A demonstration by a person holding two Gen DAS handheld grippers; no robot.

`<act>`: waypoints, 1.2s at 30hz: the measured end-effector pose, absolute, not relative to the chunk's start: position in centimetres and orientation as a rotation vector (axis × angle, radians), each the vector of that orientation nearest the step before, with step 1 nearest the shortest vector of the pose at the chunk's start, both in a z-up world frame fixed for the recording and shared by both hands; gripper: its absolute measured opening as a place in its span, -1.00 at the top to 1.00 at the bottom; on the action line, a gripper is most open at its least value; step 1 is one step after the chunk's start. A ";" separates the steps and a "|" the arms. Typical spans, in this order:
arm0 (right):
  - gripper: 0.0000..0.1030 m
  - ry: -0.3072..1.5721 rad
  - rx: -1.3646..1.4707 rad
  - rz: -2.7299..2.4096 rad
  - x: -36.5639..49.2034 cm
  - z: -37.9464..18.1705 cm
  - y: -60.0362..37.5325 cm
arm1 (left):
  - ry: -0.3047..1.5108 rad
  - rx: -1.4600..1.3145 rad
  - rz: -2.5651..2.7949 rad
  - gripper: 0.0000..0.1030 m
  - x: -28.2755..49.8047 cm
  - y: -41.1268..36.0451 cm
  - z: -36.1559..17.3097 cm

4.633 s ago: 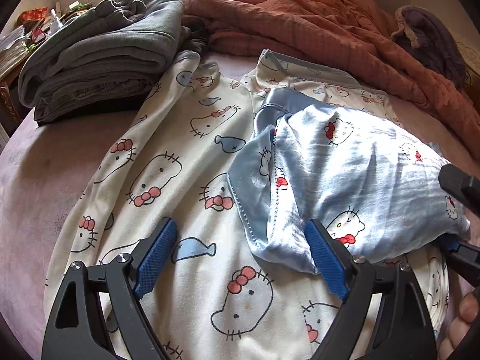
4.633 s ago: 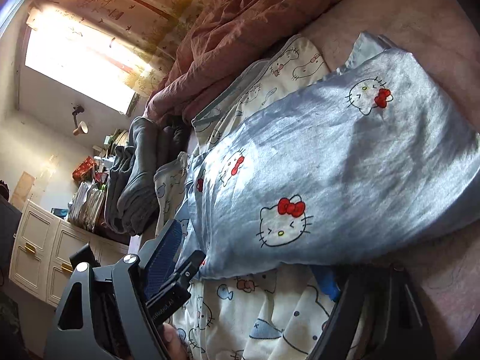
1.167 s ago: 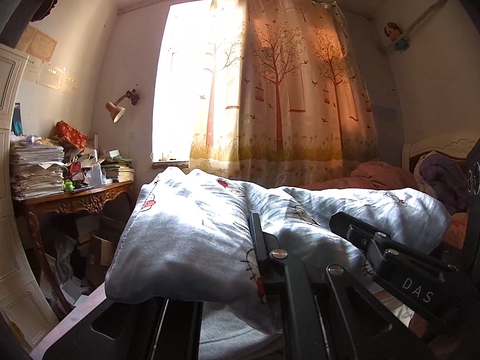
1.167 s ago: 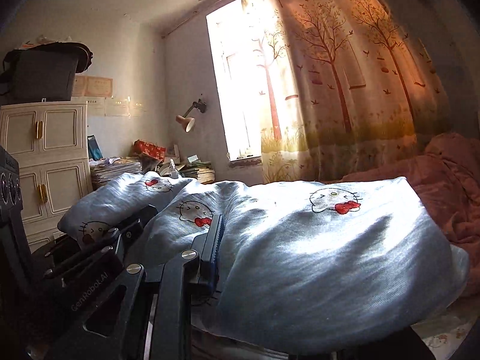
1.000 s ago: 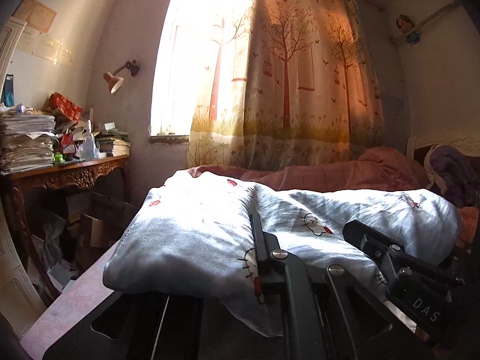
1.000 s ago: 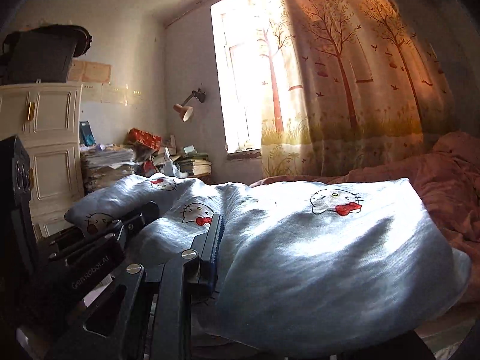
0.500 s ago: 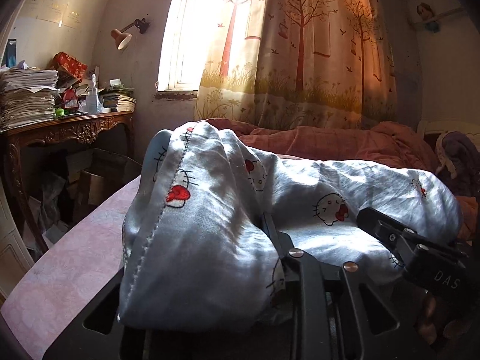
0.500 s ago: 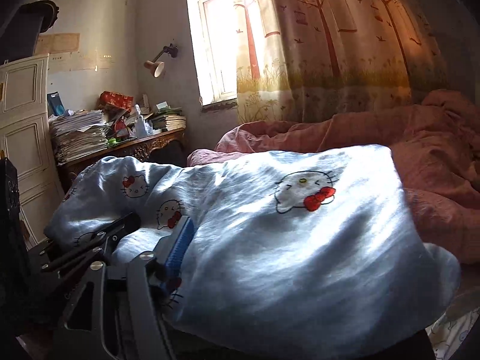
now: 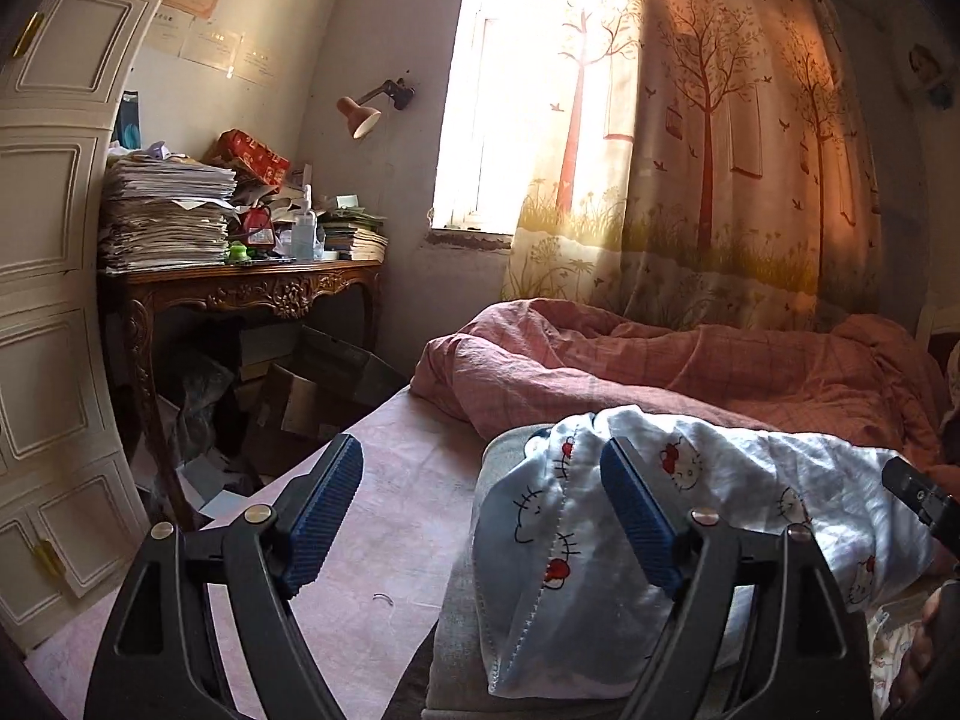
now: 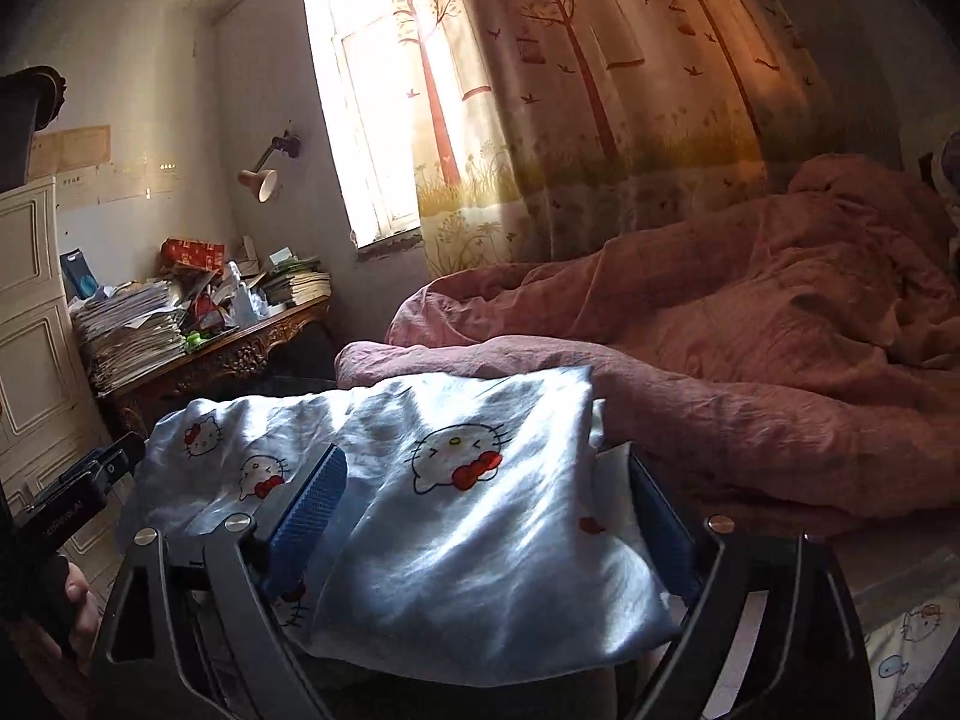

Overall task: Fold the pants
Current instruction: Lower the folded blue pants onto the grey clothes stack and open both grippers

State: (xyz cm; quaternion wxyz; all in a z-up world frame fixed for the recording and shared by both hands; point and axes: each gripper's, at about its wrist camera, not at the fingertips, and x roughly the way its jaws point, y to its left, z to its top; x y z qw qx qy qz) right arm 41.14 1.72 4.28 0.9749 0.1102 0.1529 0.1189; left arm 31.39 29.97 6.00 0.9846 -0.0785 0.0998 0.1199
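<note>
Both sets of jaws have just been opening. My left gripper stands wide and empty; my right gripper straddles the folded pants unpinched. They rest on a grey pile at one o'clock – light, limp, slippery; I'd grip the thick folded edge.

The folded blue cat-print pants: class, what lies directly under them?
The folded blue cat-print pants rest on a stack of grey folded clothing, whose edge shows at their left on the pink bed sheet. How many garments that stack holds is hidden by the pants.
</note>
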 end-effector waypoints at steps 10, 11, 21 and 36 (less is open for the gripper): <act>0.54 0.247 0.286 0.303 41.2 4.6 0.0 | 0.294 -0.175 0.175 0.03 34.2 29.0 4.2; 0.55 0.294 0.282 0.290 41.8 3.6 0.6 | 0.334 -0.219 0.186 0.05 35.0 29.6 3.2; 0.54 0.458 0.264 0.257 44.5 -0.2 1.4 | 0.387 -0.382 0.114 0.01 35.9 31.4 1.1; -0.08 0.314 0.216 0.335 32.5 9.8 -2.6 | 0.077 -0.117 0.146 -0.52 23.9 24.2 9.0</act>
